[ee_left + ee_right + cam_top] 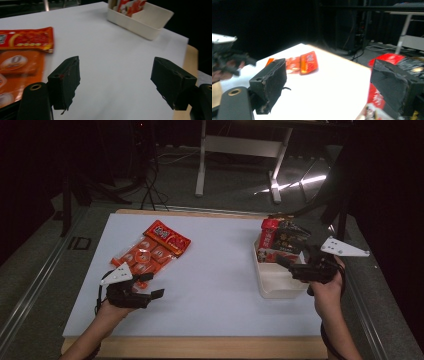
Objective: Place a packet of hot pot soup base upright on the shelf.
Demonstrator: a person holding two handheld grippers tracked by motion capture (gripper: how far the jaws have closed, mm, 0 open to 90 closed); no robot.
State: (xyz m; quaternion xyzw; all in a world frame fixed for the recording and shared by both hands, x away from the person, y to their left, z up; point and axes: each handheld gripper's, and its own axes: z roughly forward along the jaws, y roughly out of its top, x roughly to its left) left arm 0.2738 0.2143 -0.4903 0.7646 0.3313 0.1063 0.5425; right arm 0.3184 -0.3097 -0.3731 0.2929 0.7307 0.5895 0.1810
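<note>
My left gripper hovers low over the white table's near left, jaws pointing right and open, with nothing between them. Just beyond it lie an orange multi-pack of snacks and a red snack packet. At the near right side of a white bin, my right gripper is open with bare space between its jaws. The bin holds a red packet and a black packet standing at its far end.
The white table top has a wooden front edge. Beyond the table, a white desk frame stands on grey floor. Cables trail on the floor at the back left. The right gripper view shows the other hand's gripper at far left.
</note>
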